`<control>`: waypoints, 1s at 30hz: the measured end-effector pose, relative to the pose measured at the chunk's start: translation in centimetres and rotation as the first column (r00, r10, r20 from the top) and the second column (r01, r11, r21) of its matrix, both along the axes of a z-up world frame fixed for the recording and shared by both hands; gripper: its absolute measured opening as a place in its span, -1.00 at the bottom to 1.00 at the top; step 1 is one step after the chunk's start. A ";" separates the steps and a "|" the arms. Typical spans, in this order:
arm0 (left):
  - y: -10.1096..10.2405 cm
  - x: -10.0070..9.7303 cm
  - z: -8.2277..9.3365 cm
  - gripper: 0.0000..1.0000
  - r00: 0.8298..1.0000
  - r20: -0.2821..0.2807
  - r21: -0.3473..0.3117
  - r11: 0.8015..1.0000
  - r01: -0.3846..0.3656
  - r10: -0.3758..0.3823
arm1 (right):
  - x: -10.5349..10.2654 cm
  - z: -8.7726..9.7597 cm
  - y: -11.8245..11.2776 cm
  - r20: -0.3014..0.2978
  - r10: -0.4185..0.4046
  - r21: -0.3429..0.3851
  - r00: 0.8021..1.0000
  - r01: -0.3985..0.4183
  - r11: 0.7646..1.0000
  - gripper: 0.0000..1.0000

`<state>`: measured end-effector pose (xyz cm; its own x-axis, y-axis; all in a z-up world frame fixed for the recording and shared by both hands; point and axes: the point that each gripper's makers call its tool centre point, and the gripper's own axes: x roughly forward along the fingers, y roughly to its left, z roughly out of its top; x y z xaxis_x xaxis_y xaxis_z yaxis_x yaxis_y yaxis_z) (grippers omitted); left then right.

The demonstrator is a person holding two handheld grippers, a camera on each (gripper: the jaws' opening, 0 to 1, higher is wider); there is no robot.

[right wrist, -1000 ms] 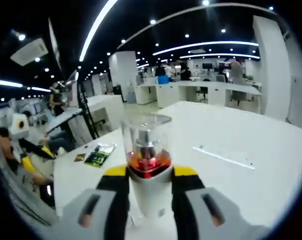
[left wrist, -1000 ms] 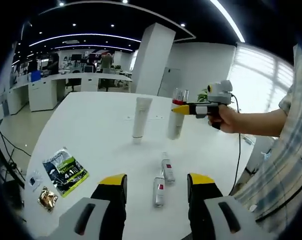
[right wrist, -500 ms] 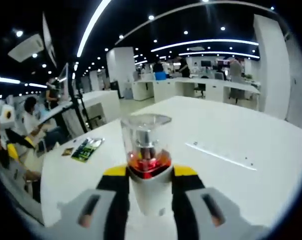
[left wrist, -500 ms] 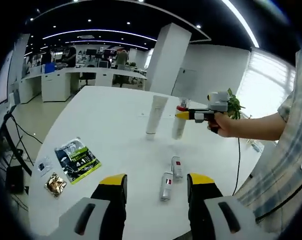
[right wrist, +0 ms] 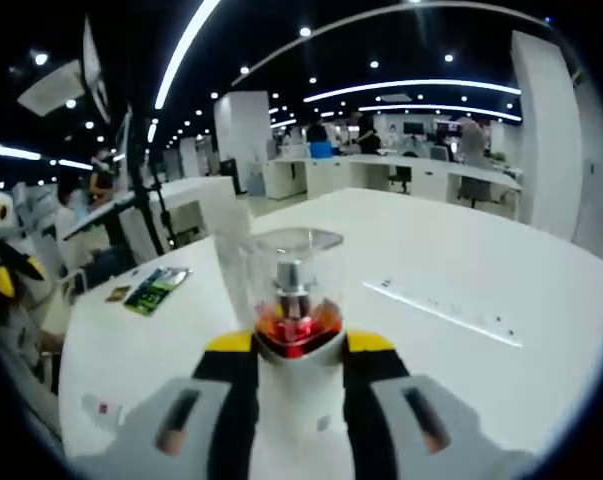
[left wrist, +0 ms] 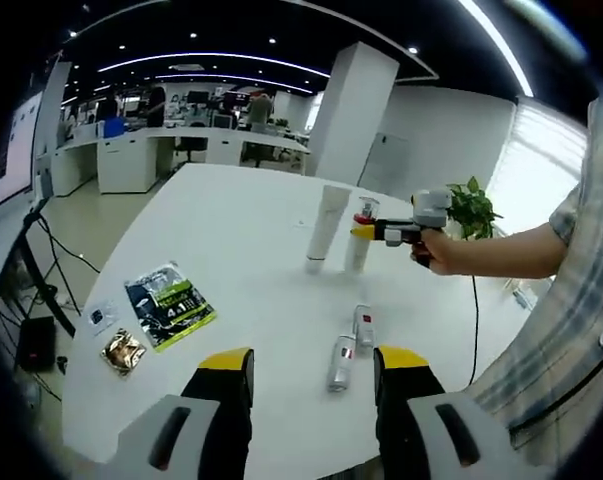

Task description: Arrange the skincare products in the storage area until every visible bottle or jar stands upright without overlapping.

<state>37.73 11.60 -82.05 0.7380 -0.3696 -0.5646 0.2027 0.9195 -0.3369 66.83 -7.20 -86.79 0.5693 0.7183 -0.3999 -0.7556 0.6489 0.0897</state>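
1. Yellow-tipped jaws of the left gripper rise from the bottom of the left gripper view, spread wide apart with nothing between them, held above the near edge of the white table.
2. Just beyond those jaws, two small silver bottles lie on their sides on the table: the nearer bottle and the farther bottle, close together but not overlapping. Each has a red mark on its label.
3. To the left, near the table's edge, lie a green-and-black sachet, a small gold packet and a small white packet, all flat.
4. Farther in, a white tube stands upright on its cap, and just to its right stands the pump bottle, a white body with a red collar and a clear cap.
5. In the left gripper view the right gripper reaches in from the right, held level by a person's hand, its jaws closed on the pump bottle near the collar.
6. In the right gripper view the same pump bottle stands upright between the right gripper's yellow-tipped jaws, which press its white shoulder on both sides; the clear cap shows the pump head inside. The white tube rises just behind it to the left.
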 end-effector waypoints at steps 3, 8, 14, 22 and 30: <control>0.2 0.2 0.2 -0.02 1.000 0.006 -0.007 1.000 -0.016 0.017 | 0.3 0.0 0.4 0.015 0.015 -0.006 1.000 -0.015 1.000 -0.42; 0.2 0.2 0.3 -0.02 1.000 0.005 -0.003 1.000 -0.025 0.025 | 0.7 -0.1 0.6 0.044 0.018 0.018 0.999 -0.019 1.000 -0.42; 0.2 0.2 0.7 -0.02 1.000 0.011 -0.001 1.000 -0.029 0.029 | 0.1 -0.6 0.2 0.058 0.027 0.042 0.998 -0.029 0.999 -0.41; -0.2 0.4 0.6 -0.02 1.000 0.009 -0.001 1.000 -0.014 0.014 | -0.5 -0.7 -0.3 0.096 0.063 0.067 0.993 -0.069 0.995 -0.39; -0.9 1.2 0.6 -0.02 1.000 0.013 -0.006 1.000 0.008 -0.007 | 0.3 -0.7 -0.1 0.069 0.076 0.061 0.995 -0.081 0.995 -0.37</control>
<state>38.89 10.73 -81.50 0.7423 -0.3788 -0.5527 0.2139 0.9157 -0.3403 67.13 -7.33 -87.51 0.5339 0.7846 -0.3152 -0.8095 0.5819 0.0773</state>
